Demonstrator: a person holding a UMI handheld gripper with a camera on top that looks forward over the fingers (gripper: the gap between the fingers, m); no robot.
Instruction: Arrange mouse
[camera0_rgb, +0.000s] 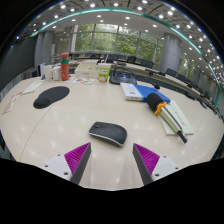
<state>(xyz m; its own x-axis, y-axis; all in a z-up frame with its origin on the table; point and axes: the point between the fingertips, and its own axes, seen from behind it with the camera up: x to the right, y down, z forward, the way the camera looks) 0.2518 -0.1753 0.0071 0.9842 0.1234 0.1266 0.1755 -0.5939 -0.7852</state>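
Note:
A dark grey mouse lies on the pale table, just ahead of my fingers and slightly left of the gap's middle. Farther off to the left rests a black oval mouse pad. My gripper is open, its magenta pads spread wide with only bare table between them. The fingers do not touch the mouse.
To the right beyond the mouse lie a blue book, a dark case and stacked papers with pens. Boxes and bottles stand at the far left of the table. Office desks and windows fill the background.

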